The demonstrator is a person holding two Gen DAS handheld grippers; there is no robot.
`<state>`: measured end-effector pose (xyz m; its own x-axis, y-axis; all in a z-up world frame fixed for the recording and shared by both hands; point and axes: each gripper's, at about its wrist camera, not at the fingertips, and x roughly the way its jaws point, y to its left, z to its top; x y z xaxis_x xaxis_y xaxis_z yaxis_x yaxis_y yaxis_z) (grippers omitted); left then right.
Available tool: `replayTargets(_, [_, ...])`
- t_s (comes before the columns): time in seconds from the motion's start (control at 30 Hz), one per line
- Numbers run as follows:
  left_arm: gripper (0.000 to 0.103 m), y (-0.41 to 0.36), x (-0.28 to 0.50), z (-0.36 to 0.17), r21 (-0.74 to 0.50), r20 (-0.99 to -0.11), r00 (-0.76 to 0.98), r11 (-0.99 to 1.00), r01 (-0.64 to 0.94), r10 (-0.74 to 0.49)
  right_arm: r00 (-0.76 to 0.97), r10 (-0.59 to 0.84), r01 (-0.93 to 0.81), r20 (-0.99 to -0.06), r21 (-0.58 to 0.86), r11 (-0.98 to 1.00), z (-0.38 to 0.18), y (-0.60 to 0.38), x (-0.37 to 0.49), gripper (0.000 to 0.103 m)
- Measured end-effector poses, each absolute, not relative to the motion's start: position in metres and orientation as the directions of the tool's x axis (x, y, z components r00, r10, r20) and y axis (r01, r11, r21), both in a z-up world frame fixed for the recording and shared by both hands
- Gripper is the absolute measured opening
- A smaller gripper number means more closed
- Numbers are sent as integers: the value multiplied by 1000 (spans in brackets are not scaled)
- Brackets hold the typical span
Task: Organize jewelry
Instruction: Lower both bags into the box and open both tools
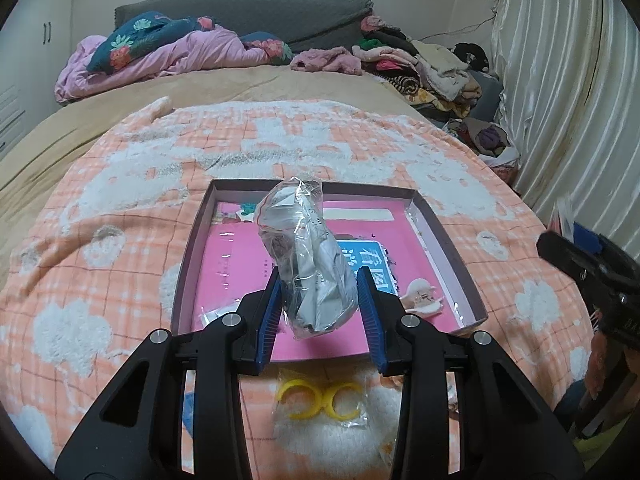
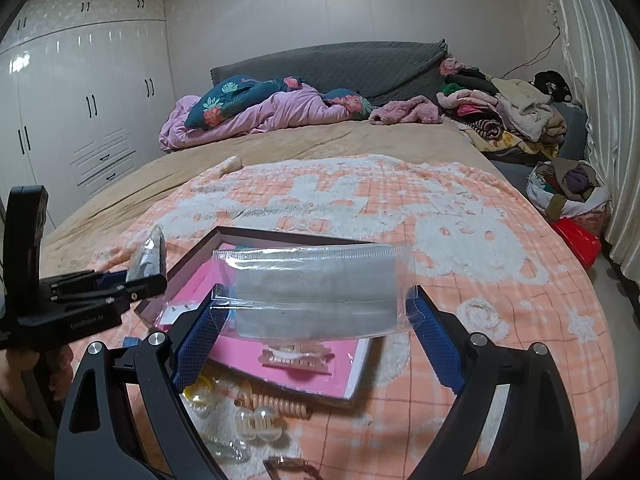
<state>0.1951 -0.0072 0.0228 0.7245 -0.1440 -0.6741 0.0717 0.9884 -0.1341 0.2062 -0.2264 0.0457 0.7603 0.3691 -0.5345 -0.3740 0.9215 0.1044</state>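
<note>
A crumpled clear bag (image 1: 308, 240) with grey and white contents stands between the blue pads of my left gripper (image 1: 320, 280), which is shut on it above the shallow pink-floored box (image 1: 448, 240). My right gripper (image 2: 316, 304) stands wide, its pads pressing the two ends of a long clear packet (image 2: 316, 292) with a grey strip inside, held over the box's near corner (image 2: 352, 394). A beige claw clip (image 1: 422, 298) and a pink comb clip (image 2: 296, 358) lie in the box. The bag (image 2: 150, 258) also shows at the left of the right wrist view.
On the orange checked blanket (image 1: 120, 240) near the box lie bagged yellow rings (image 1: 316, 398), a peach coil hair tie (image 2: 280, 404) and clear beaded pieces (image 2: 256, 424). Crumpled bedding (image 2: 260, 112) and a clothes pile (image 2: 512, 112) sit far back. A curtain (image 1: 580, 100) hangs on the right.
</note>
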Motion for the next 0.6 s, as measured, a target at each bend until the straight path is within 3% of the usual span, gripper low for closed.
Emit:
replayTargets(0.4, [28,-13,214,4,-114,-708,694,991,73,-133,757,359,-360,-546,110,927,50,-216,259,89])
replayTargets(0.6, [18,-14,222,-7,-106,-727,675,992,69,-124,747,356,-362,-561,106,926,38,-215,279,89])
